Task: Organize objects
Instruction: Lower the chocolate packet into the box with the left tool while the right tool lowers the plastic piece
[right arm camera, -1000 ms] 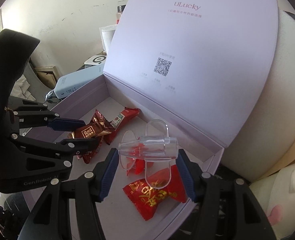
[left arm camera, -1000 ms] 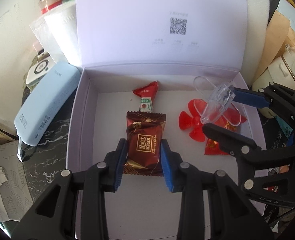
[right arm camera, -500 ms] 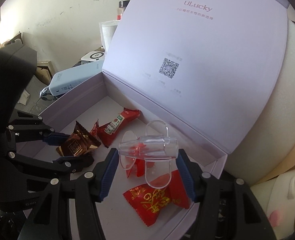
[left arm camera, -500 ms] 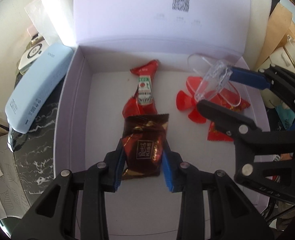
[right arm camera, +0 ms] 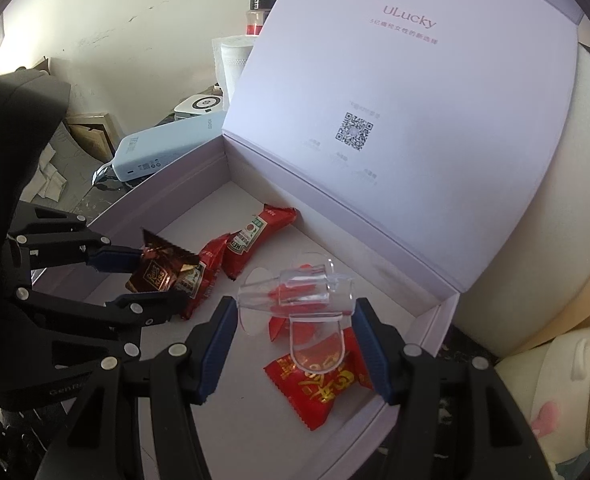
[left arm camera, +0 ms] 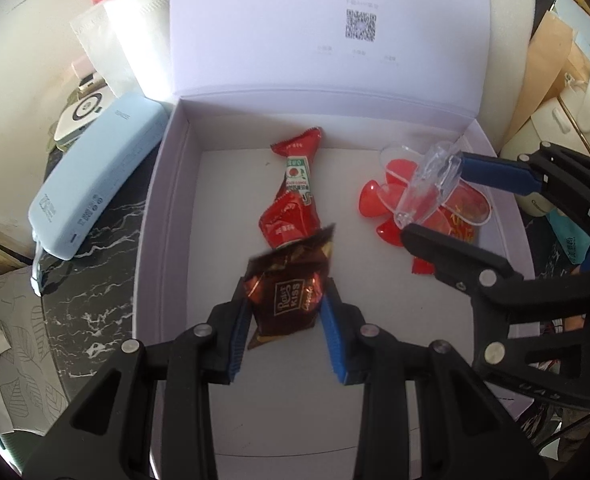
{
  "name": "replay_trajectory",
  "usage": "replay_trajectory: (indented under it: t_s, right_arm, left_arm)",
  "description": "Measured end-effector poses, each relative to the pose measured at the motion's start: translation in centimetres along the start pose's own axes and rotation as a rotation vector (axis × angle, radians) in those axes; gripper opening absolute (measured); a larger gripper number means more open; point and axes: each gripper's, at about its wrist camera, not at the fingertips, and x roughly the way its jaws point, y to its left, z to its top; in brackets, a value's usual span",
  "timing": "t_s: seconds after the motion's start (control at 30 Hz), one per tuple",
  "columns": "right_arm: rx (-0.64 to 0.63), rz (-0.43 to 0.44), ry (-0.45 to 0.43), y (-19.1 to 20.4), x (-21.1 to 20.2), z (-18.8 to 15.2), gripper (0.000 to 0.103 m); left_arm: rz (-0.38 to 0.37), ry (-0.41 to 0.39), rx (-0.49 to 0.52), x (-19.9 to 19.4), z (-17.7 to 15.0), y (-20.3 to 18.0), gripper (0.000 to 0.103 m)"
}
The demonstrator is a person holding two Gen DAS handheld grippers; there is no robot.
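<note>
Our left gripper [left arm camera: 285, 316] is pinched narrow on the brown chocolate [left arm camera: 285, 300], held above the floor of the open box [left arm camera: 151, 216] and overlapping the near end of the ketchup sachet [left arm camera: 295, 196], while our right gripper [right arm camera: 295, 320] stands wider, clamped on a clear propeller [right arm camera: 295, 292] over the box's right side. Bare floor lies along the box's left wall and near edge, and the raised lid [right arm camera: 395, 120] closes off the far side. Under the propeller we make out a red fan [left arm camera: 375, 208] and a red packet [right arm camera: 319, 384], partly hidden, perhaps touching each other.
</note>
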Motion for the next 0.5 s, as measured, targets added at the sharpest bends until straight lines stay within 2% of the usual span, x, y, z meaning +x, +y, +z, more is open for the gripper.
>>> replay_trajectory:
  t_s: [0.27, 0.5]
  right_arm:
    - [-0.027, -0.045, -0.009, 0.6, -1.3, -0.1, 0.062]
    - [-0.011, -0.051, -0.033, 0.8, -2.9, 0.1, 0.065]
  left_arm:
    - [0.009, -0.047, -0.035, -2.2, 0.0, 0.4, 0.032]
    - [0.019, -0.085, -0.038, -4.5, -0.3, -0.5, 0.032]
